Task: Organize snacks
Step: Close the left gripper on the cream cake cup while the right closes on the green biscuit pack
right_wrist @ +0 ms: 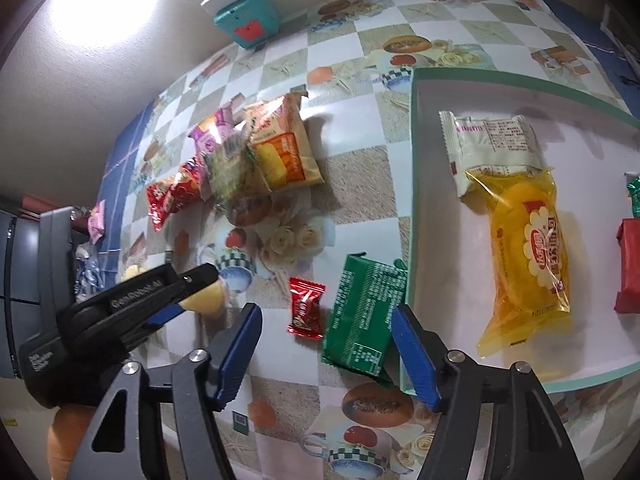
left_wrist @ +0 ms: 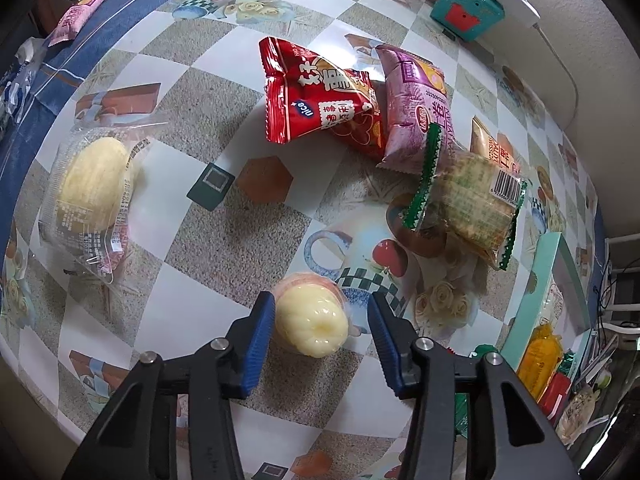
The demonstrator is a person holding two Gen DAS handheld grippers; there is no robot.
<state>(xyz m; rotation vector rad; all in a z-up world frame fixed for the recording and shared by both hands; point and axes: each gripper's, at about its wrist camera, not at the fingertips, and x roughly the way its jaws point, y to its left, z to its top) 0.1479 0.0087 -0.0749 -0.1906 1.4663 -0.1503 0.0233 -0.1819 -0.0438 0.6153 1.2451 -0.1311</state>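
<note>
Left gripper: jaws part-closed around a small pale-yellow pastry in clear wrap, which lies on the patterned tablecloth. The left blue pad sits against the wrapper; the right pad stands just beside it with a thin gap showing. Whether the grip is firm cannot be told. In the right wrist view the same gripper reaches in from the left, the pastry at its tip.

Right gripper: jaws open, nothing pressed. Between them, toward the right pad, lies a green packet, its far corner leaning on the near left edge of the mint-rimmed tray. A small red candy lies just left of the packet, also within the span of the jaws.

Tray contents: a white packet at the far side, and a yellow wrapped cake overlapping its near end. A red item and a green item are cut off at the right edge.

Loose heap, far centre of the table:
- red packet
- purple packet
- green-edged cracker pack, lying over the purple one
- orange packet

Far left in the left wrist view: a larger wrapped pastry, well apart from the gripper. A pink sachet lies on the blue border. A teal box stands at the far edge.
</note>
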